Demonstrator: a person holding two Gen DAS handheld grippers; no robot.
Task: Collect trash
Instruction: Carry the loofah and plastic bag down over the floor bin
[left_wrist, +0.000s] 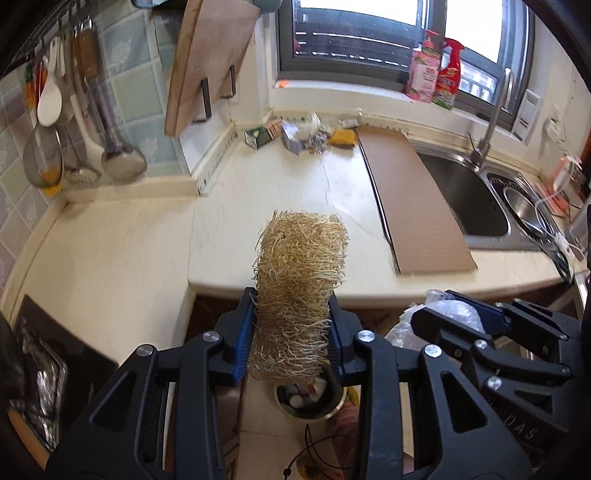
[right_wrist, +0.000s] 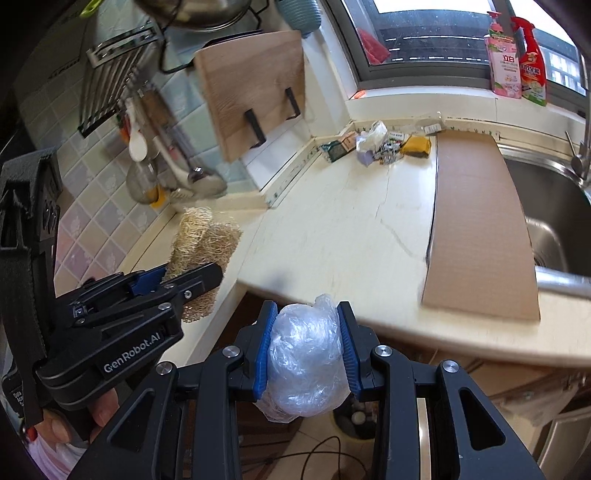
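My left gripper (left_wrist: 291, 325) is shut on a straw-coloured loofah sponge (left_wrist: 299, 280), held upright off the counter's front edge above a round trash bin (left_wrist: 308, 400) on the floor. My right gripper (right_wrist: 306, 347) is shut on a crumpled clear plastic bag (right_wrist: 306, 354), also off the counter edge, with the bin (right_wrist: 354, 417) partly hidden below it. The right gripper shows in the left wrist view (left_wrist: 448, 312), the left gripper in the right wrist view (right_wrist: 192, 275). A heap of wrappers and scraps (left_wrist: 299, 134) lies at the counter's back, also in the right wrist view (right_wrist: 376, 146).
A cardboard sheet (left_wrist: 410, 199) lies beside the steel sink (left_wrist: 469, 192) with its tap (left_wrist: 491, 122). Utensils (left_wrist: 74, 122) hang on the tiled wall at left. A cutting board (left_wrist: 207, 62) stands in a rack. Bottles (left_wrist: 436, 70) stand on the windowsill. A cable (left_wrist: 317, 454) lies on the floor.
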